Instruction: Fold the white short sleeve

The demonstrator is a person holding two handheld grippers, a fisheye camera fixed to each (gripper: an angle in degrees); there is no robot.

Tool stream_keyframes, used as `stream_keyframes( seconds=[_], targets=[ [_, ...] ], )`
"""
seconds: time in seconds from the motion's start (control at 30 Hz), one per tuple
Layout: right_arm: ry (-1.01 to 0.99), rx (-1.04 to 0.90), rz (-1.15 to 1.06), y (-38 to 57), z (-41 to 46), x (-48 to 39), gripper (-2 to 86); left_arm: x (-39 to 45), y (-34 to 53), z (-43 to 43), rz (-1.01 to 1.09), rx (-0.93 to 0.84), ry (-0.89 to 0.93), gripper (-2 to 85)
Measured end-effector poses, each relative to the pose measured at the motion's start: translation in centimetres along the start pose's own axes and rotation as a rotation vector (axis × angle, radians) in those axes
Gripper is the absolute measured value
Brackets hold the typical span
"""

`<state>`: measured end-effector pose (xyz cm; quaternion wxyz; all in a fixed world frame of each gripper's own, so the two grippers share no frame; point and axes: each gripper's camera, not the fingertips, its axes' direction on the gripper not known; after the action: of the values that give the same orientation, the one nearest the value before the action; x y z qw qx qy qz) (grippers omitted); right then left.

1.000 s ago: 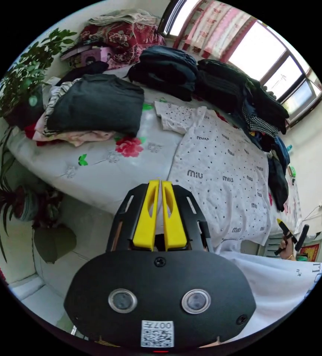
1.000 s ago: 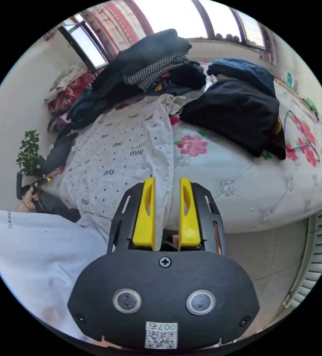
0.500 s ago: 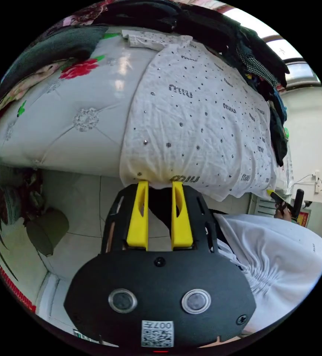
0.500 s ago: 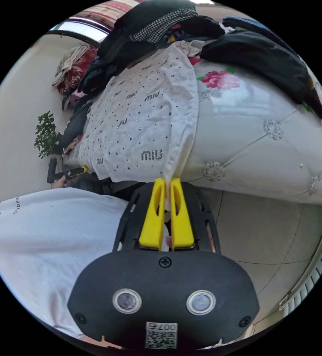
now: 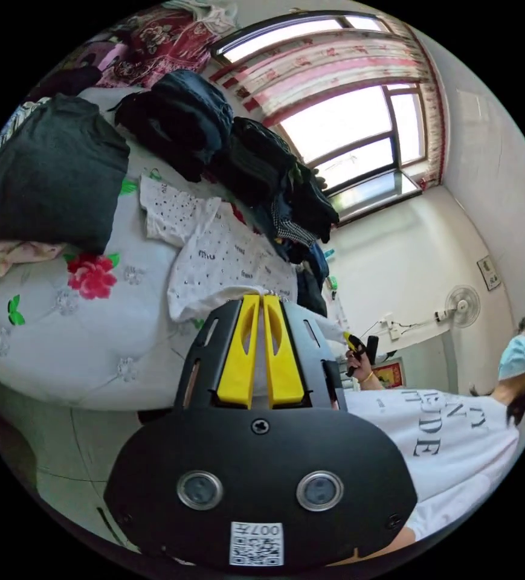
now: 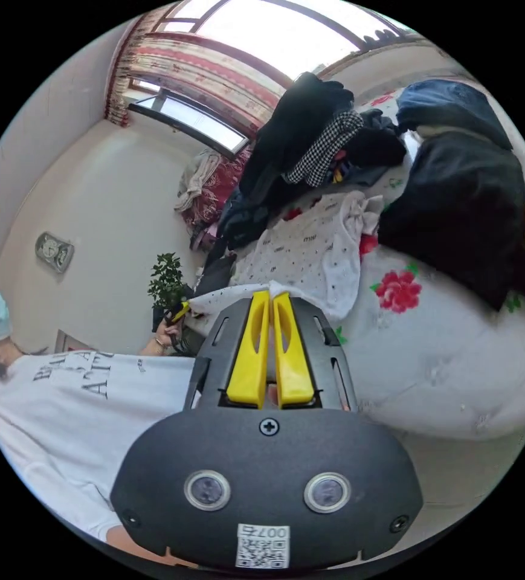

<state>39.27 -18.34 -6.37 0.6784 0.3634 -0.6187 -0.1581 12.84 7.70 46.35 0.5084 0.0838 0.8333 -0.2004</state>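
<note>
Both grippers are closed on the hem of the white shirt [image 5: 226, 260]: the left gripper [image 5: 261, 297] pinches one lower corner, the right gripper [image 6: 270, 296] the other, lifting the hem above the bed [image 5: 63, 338] while the upper half lies flat. If either pinch is thin, a corner could slip and the fold land crooked. Beyond are dark clothes piles [image 6: 461, 211], then the window [image 5: 347, 133].

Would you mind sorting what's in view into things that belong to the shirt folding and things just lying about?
Job:
white short sleeve
left gripper, shut on its hem
right gripper, shut on its hem

Lying about:
dark folded clothes
potted plant
wall fan
</note>
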Motion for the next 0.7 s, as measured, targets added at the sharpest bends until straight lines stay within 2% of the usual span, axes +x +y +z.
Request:
stream_keyframes(
  seconds=[0.13,0.2,0.3,0.4,0.5,0.63,0.7],
  targets=[
    [0.073,0.007,-0.067,-8.9,0.9,-2.1,-0.4,0.7,-9.2,0.3,-0.007,0.012,0.013,-1.0],
    [0.081,0.153,-0.157,-14.4,-1.5,-6.2,-0.3,6.0,-14.8,-1.7,0.127,0.091,0.022,-1.0],
    [0.086,0.333,-0.348,-17.3,-6.4,-12.8,-0.3,13.7,-17.8,-6.4,0.333,0.203,0.064,-0.9],
    [0.166,0.433,-0.566,-15.1,-9.6,-17.9,-0.3,19.1,-15.7,-10.3,0.533,0.255,0.025,-0.9],
    [0.194,0.440,-0.635,-10.8,-10.4,-18.2,-0.4,19.6,-11.2,-11.4,0.600,0.212,-0.056,-1.0],
    [0.173,0.301,-0.520,-5.1,-8.6,-13.8,-0.4,14.4,-4.5,-10.6,0.478,0.117,-0.068,-1.0],
    [0.170,0.146,-0.348,-1.4,-5.9,-9.5,-0.4,8.9,0.4,-9.6,0.280,0.056,-0.072,-1.0]
  ],
)
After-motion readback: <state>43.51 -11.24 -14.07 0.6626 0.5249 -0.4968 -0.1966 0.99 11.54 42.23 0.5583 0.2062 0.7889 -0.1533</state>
